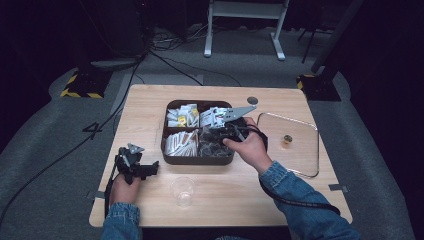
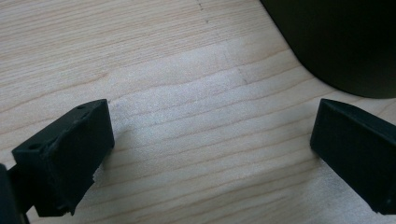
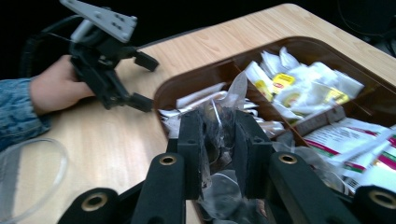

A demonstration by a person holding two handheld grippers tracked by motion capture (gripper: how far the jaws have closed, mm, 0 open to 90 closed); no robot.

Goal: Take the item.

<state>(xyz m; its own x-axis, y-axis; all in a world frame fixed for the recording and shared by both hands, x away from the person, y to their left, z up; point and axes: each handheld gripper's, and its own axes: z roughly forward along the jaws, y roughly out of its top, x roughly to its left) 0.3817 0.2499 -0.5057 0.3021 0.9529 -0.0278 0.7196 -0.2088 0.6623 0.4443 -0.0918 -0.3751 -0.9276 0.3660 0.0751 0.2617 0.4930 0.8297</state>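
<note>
Clear plastic packet (image 3: 219,135): pinched between clenched right gripper (image 3: 218,154) jaws, above brown compartment tray (image 3: 187,84). Left gripper (image 2: 210,154): released, empty.

Table (image 1: 150,107): pale wood, matt, fine straight grain. Tray (image 3: 196,81): dark brown, smooth, slightly glossy, probably plastic; cup (image 1: 183,191) and lid (image 1: 300,145) clear glossy plastic. Packet (image 3: 219,126) in right gripper (image 3: 219,158): thin crinkled transparent film; jaw blocks matt black.

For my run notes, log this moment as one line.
right gripper: shut on clear packet, above brown tray | left gripper: open, empty, over table | plastic cup: empty
</note>
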